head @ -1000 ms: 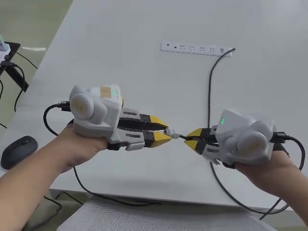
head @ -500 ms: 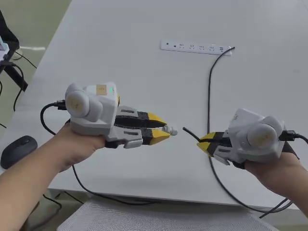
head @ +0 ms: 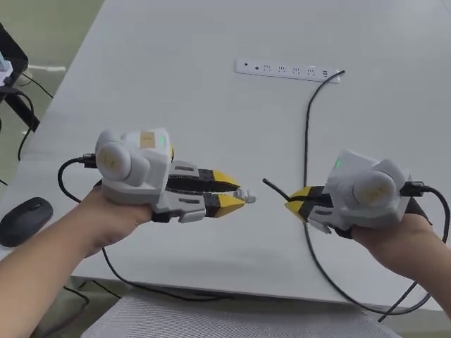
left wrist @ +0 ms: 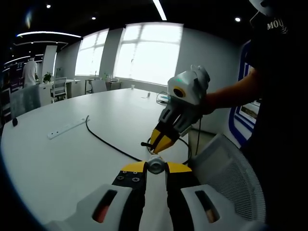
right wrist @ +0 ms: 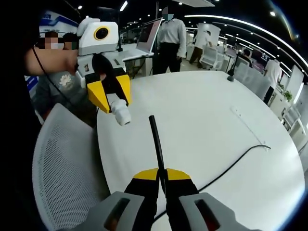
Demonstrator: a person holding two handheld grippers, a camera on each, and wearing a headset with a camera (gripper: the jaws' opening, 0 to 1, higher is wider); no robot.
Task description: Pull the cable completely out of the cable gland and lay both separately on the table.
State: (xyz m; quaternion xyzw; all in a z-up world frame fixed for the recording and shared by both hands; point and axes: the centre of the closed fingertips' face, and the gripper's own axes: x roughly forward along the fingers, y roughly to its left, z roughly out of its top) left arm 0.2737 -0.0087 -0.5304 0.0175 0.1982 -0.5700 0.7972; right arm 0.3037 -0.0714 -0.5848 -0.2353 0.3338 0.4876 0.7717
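The small pale grey plastic cable gland (head: 246,196) is pinched at the yellow jaw tips of the left gripper (head: 235,194). The short, stiff black cable (head: 276,190) is clamped by its near end between the pressed-together jaws of the right gripper (head: 291,201). A clear gap lies between gland and cable tip, and both are held above the table. The pulling appears done, so laying down is called for. Each part is best lowered until it touches the surface before the jaws are released, gland to the left and cable well to the right. Whether the gland would roll cannot be judged at this size. The smooth white table (head: 211,113) carries a dark computer mouse (head: 23,220), a white power strip (head: 287,70) and its black cord (head: 306,134). A pale mesh chair (head: 211,317) is tucked at the near edge, and large bright windows (left wrist: 144,53) are seen in the office beyond.
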